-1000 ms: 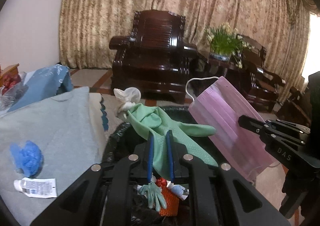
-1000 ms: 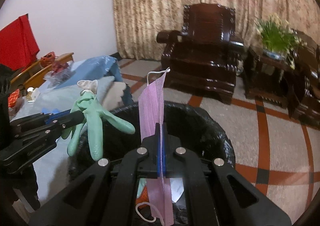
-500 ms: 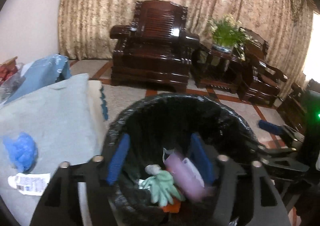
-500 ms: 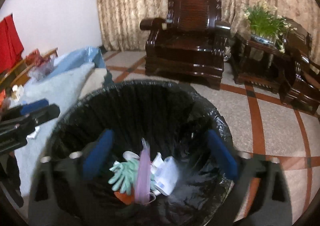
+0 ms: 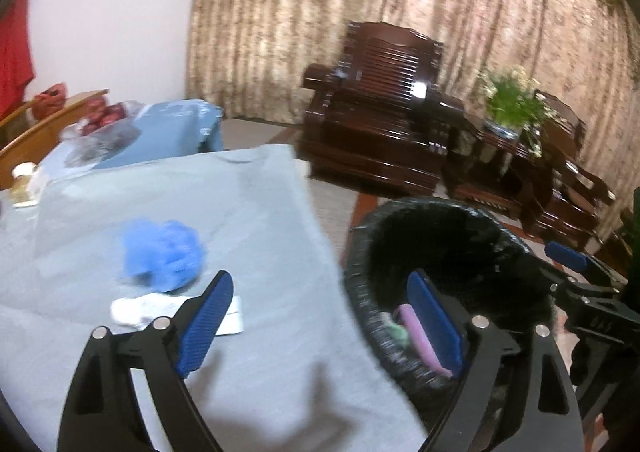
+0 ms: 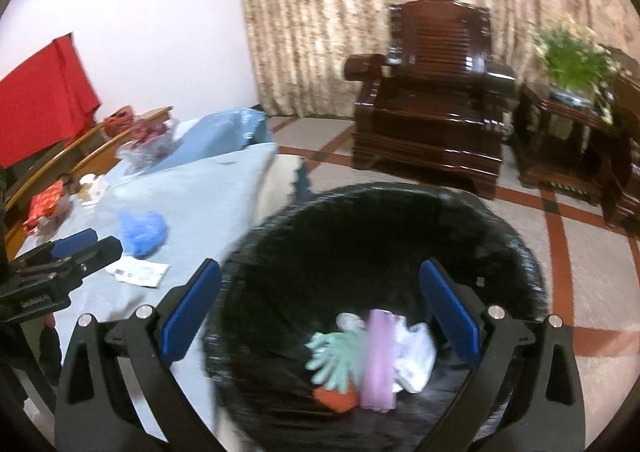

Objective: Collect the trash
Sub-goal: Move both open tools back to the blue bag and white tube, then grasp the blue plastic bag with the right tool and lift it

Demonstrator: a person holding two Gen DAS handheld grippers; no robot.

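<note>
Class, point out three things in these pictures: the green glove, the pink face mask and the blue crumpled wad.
green glove [image 6: 340,358], right wrist view, its palm.
pink face mask [image 6: 378,360], right wrist view, its middle.
blue crumpled wad [image 5: 164,254], left wrist view, its centre.

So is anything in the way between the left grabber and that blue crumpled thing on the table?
Nothing visible. The left gripper, jaws opening and empty, looks across bare grey cloth to the blue crumpled thing; a white packet lies just in front of it.

A pale blue cloth [image 5: 248,219] covers the table, bearing a blue wad [image 5: 164,252] and white packet [image 5: 136,310].
</note>
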